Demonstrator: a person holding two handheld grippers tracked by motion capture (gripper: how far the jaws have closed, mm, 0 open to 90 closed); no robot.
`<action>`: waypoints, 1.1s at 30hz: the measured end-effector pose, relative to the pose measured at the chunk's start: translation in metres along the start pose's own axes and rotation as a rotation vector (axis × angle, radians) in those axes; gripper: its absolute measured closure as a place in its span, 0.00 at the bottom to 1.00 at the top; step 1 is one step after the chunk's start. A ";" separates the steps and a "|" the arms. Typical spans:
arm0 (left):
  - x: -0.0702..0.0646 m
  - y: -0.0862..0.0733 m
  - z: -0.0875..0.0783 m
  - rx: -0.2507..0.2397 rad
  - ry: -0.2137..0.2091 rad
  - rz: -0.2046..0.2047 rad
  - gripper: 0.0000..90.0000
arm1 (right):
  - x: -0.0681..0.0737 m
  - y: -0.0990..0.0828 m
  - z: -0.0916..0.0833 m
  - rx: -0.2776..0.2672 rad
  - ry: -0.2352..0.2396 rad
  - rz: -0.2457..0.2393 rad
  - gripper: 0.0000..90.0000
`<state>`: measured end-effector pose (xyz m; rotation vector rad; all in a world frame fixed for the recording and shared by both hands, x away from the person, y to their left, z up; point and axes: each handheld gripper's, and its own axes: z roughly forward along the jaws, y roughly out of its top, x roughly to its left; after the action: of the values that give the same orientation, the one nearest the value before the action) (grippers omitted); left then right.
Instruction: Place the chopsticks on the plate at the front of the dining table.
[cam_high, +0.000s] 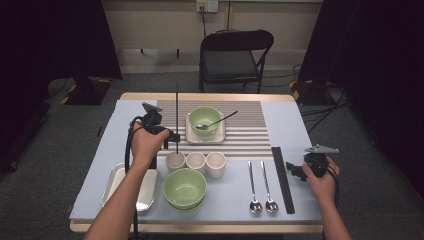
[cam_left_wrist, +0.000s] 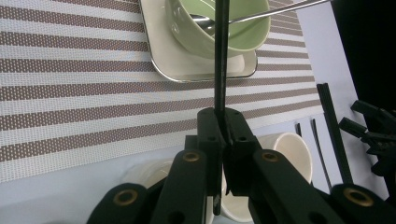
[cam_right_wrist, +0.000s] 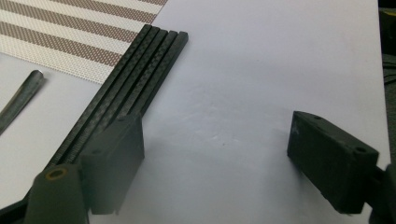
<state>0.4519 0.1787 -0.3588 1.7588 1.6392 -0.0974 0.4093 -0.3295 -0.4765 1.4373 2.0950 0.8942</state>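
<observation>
High view: a table setting is being laid on the tabletop (cam_high: 295, 200). A single black chopstick (cam_high: 177, 117) is held upright over the striped placemat (cam_high: 250, 135) by the left gripper (cam_high: 170, 136), presumably so that it can be carried clear of the crockery and set down beside the plate (cam_high: 220, 135) bearing a green bowl (cam_high: 205, 120) and spoon (cam_high: 217, 121). Just below the held stick, three white cups (cam_high: 195, 162) stand in a row, with a second green bowl (cam_high: 185, 188) and a metal tray (cam_high: 114, 186) nearer the front edge. The right gripper (cam_high: 295, 170) rests near the right edge, beside the remaining black chopsticks (cam_high: 282, 180) and two spoons (cam_high: 262, 187); bare cloth lies to its right. Left gripper view: the jaws are seen closed on the chopstick (cam_left_wrist: 221, 60), which runs straight up past the plate (cam_left_wrist: 187, 70) and bowl (cam_left_wrist: 243, 32); open placemat (cam_left_wrist: 70, 93) is left to the side for a descent, while the cups (cam_left_wrist: 289, 149) sit close beneath the jaws and are judged the nearest obstacle. Right gripper view: the jaws stand wide apart with nothing between them, the one pad lying just beside the bundle of chopsticks (cam_right_wrist: 135, 79), whose ends reach the placemat's border (cam_right_wrist: 70, 42); a spoon handle (cam_right_wrist: 18, 100) lies beyond, and clear tabletop (cam_right_wrist: 261, 70) extends on the other side.
</observation>
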 end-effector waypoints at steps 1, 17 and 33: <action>0.001 0.002 0.001 0.005 0.002 0.002 0.97 | 0.000 0.000 0.000 0.000 -0.002 -0.001 0.20; 0.008 0.009 0.011 0.003 -0.008 -0.025 0.97 | 0.001 0.000 0.000 -0.005 -0.009 -0.003 0.20; 0.018 0.019 0.021 0.008 0.013 -0.050 0.97 | 0.001 0.000 0.000 -0.006 -0.009 -0.005 0.20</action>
<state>0.4806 0.1838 -0.3747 1.7282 1.6951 -0.1163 0.4087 -0.3283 -0.4770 1.4297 2.0863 0.8901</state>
